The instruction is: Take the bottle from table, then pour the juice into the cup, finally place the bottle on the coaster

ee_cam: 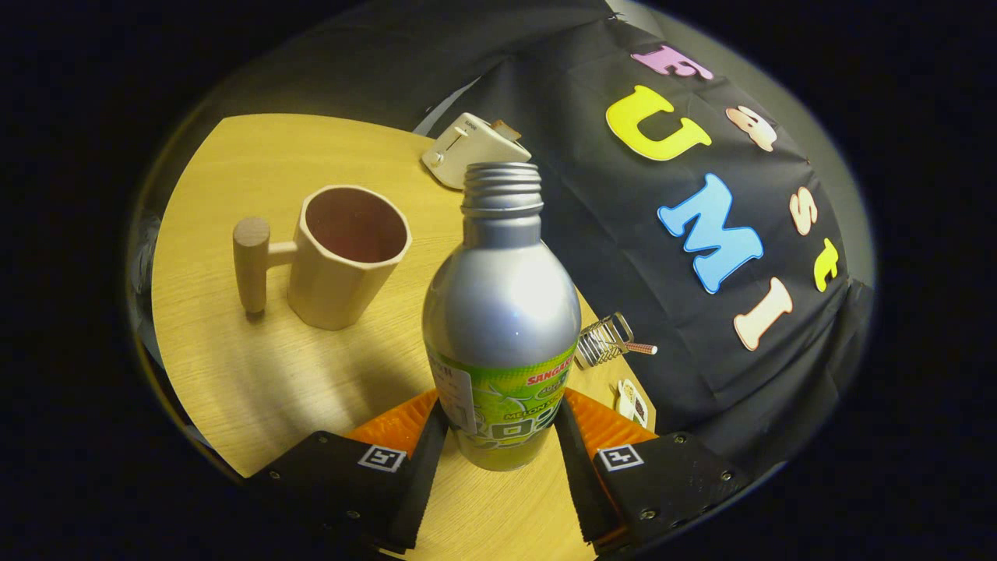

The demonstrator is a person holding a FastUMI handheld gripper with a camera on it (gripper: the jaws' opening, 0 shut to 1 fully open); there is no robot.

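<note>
Gripper [498, 436] closed on the bottle [502, 312], both fingers pressing its lower labelled part; bottle upright between them, cap off. Cup [348, 253] stands beyond and to the left, well apart from the bottle, handle pointing away from it. Open wooden table [234, 374] between. Toaster [467, 148] at the far edge, wire rack [604, 339] by the right edge against the black cloth wall

My count: one bottle [501, 312] held between my gripper's [498, 436] two fingers, one cup [347, 253], one toaster [471, 148], one wire rack [604, 340].
</note>
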